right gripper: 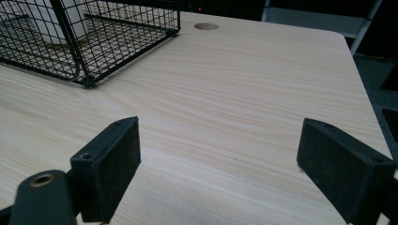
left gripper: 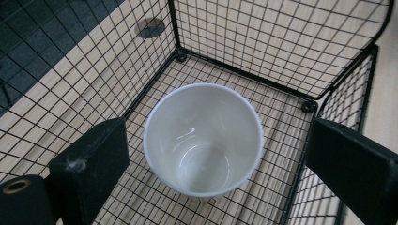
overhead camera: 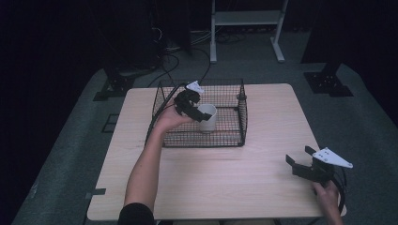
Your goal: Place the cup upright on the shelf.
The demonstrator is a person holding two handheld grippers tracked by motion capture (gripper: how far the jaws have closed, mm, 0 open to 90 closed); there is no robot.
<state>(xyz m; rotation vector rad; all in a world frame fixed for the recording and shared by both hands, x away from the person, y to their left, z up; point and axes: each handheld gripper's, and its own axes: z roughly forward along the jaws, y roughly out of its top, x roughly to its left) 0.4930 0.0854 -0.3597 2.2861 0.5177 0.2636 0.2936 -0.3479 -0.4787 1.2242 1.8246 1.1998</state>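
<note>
A white cup point(overhead camera: 207, 117) is seen standing upright inside a black wire basket point(overhead camera: 234, 140), which is set on the far half of a pale wooden bench point(overhead camera: 225, 183). In the high view the cup is placed near the middle of the basket, on its wire floor.

The left claw point(overhead camera: 199, 114) is held over the basket by the left hand point(overhead camera: 170, 117), with the forearm reaching in from the near edge of the bench. In the left gripper view the claw point(left gripper: 216, 154) is released: its two black jaws are spread wide, one on each side of the cup point(left gripper: 203, 138), and neither is seen touching it. The cup's open mouth is viewed from above and its inside is bare. The basket's wire walls point(left gripper: 281, 47) are seen rising behind the cup, with a corner just beyond it.

The right claw point(overhead camera: 300, 161) is held by the right hand point(overhead camera: 328, 197) above the near right corner of the bench, well apart from the basket. In the right gripper view this claw point(right gripper: 218, 159) is likewise released, its jaws spread with bare wood grain point(right gripper: 225, 93) between them. The basket point(right gripper: 84, 51) is seen farther off at the upper left, and a round hole point(right gripper: 206, 26) is seen in the bench top beyond it.
</note>
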